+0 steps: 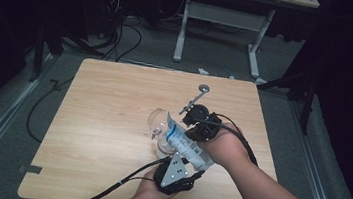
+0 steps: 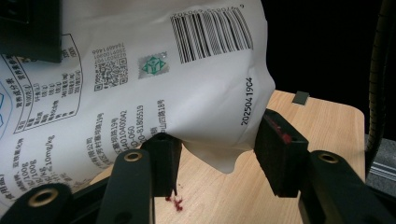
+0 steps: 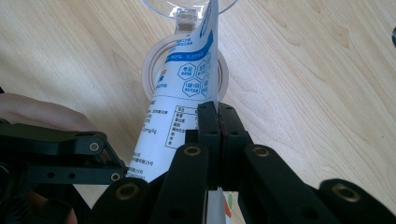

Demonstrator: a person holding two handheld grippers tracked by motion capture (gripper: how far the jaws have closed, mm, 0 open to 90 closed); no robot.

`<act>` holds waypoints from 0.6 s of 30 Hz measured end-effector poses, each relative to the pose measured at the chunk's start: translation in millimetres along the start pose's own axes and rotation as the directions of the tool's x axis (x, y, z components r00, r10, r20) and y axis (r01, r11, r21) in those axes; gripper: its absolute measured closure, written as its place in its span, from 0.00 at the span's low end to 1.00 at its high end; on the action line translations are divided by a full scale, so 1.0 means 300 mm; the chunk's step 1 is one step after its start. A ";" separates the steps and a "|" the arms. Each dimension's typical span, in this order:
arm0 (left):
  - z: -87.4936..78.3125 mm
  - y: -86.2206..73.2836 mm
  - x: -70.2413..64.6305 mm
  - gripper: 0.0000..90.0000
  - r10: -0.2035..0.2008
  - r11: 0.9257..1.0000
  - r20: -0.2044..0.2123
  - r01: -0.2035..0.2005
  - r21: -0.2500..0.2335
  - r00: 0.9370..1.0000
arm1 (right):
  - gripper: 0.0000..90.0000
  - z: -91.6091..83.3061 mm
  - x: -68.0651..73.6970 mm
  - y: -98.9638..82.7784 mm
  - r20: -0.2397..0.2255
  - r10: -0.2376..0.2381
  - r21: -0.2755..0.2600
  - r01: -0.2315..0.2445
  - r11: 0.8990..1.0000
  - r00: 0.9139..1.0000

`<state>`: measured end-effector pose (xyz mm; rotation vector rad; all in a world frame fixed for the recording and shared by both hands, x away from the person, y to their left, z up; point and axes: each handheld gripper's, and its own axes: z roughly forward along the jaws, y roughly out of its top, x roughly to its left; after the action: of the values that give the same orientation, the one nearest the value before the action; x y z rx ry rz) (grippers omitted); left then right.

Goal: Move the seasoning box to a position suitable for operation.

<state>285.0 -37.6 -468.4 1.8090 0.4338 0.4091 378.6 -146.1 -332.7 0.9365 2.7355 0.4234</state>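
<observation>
The white printed bag (image 1: 187,143) hung tilted between my two grippers above the middle of the wooden table (image 1: 101,121), its upper edge leaning toward the mouth of the clear glass (image 1: 157,122) that lay on its side just beyond. My right gripper (image 3: 218,122) was clenched tight on the bag's thin edge, the jaws pressed flat together on the film. My left gripper (image 2: 219,156) held the bag's lower end, its jaws part-way closed with the plump bottom corner bulging between them and the pads touching it on both sides. I judged I was in the pouring step, with the bag lined up but nothing seen flowing. The next move, I judged, called for lifting the left end higher while the right steadied the edge at the glass.
</observation>
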 end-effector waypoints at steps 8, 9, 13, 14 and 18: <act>-0.002 0.002 0.002 0.59 0.001 1.000 -0.002 -0.001 -0.003 1.000 | 1.00 -0.004 0.000 0.002 0.001 0.001 -0.004 -0.001 1.000 1.000; -0.002 0.003 0.002 0.59 0.001 1.000 -0.002 -0.001 -0.004 1.000 | 1.00 -0.005 0.001 0.002 0.003 0.002 -0.005 -0.002 1.000 1.000; -0.003 0.006 0.003 0.60 0.002 1.000 -0.003 -0.002 -0.007 1.000 | 1.00 -0.010 0.000 0.004 0.005 0.001 -0.005 -0.001 1.000 1.000; -0.003 0.006 0.003 0.60 0.002 1.000 -0.004 -0.003 -0.007 1.000 | 1.00 -0.010 0.001 0.004 0.006 0.001 -0.005 -0.001 1.000 1.000; -0.003 0.006 0.003 0.60 0.002 1.000 -0.003 -0.002 -0.007 1.000 | 1.00 -0.011 0.000 0.004 0.006 0.001 -0.006 -0.001 1.000 1.000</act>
<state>285.4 -36.9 -466.3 1.8019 0.4322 0.4145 378.1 -145.8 -329.1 0.9359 2.7272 0.4278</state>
